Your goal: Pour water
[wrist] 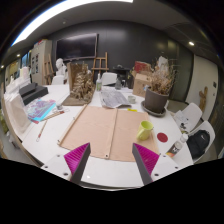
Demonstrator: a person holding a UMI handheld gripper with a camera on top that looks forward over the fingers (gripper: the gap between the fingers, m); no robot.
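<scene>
White and broad, the table (60, 140) fills a dim office-like room with a dark back wall and a ceiling light strip. Over its near edge the jaws (111, 160) hang released, nothing between them; the magenta pads (76, 156) stand well apart, presumably set wide to take a vessel from the side.

Just beyond the jaws, at twelve o'clock, lies a tan cardboard sheet (100, 128), flat, seemingly a work mat to keep spills off the table. At one o'clock from the jaws, at the sheet's right edge, a small yellow-green cup (146, 129) stands upright; it looks like the task's vessel, though I cannot tell whether it holds water or is meant to receive it. No bottle or jug is plainly seen.

Farther out at one o'clock sits a dark pot of dried plants (155, 97). At eleven o'clock a brown paper bag (82, 88) holds twigs. At ten o'clock lie papers (43, 108) and a dark device (32, 92).

The approach seems not yet begun.
</scene>
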